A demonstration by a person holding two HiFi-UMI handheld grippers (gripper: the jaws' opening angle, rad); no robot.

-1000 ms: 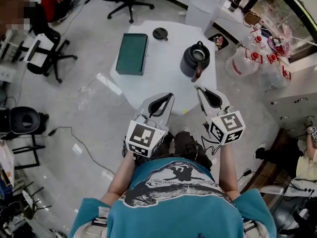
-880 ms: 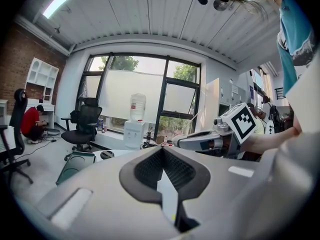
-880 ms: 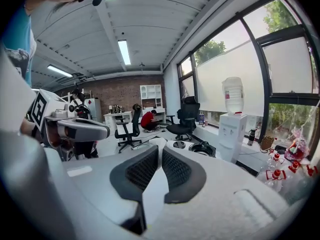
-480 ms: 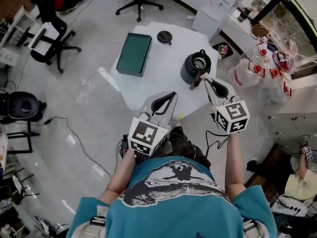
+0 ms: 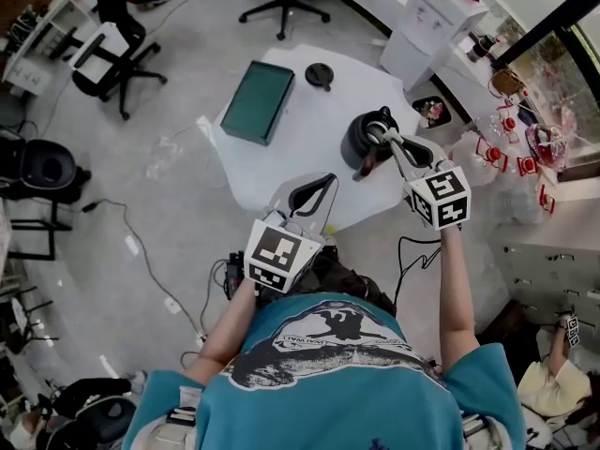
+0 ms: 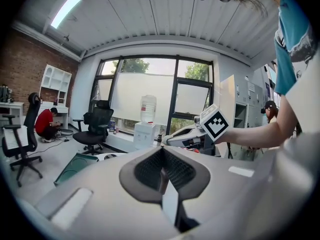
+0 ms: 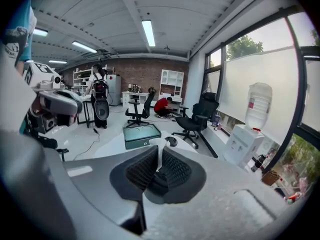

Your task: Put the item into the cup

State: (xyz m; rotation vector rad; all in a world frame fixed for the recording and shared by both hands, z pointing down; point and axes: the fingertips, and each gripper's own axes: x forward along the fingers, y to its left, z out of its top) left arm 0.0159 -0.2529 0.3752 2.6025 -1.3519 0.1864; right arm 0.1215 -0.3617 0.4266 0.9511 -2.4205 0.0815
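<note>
Your right gripper (image 5: 377, 134) has swung over the black cup (image 5: 356, 150) on the bench (image 5: 291, 129), its fingers pinching a thin white item (image 7: 158, 151). The left gripper (image 5: 326, 180) hangs short of the cup, its fingers closed and empty. Release seems next.

Table (image 5: 298, 148): white, smooth, matt. Black jug (image 5: 358, 143): slight sheen. Green box (image 5: 257, 101): matt. Right gripper (image 7: 159, 159): grey matt plastic with black ribbed pads (image 7: 140, 171), which pinch a white, paper-like strip (image 7: 158, 144).

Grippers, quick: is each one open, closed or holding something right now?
Left gripper: closed, nothing between its jaws.
Right gripper: closed on a small white item.
</note>
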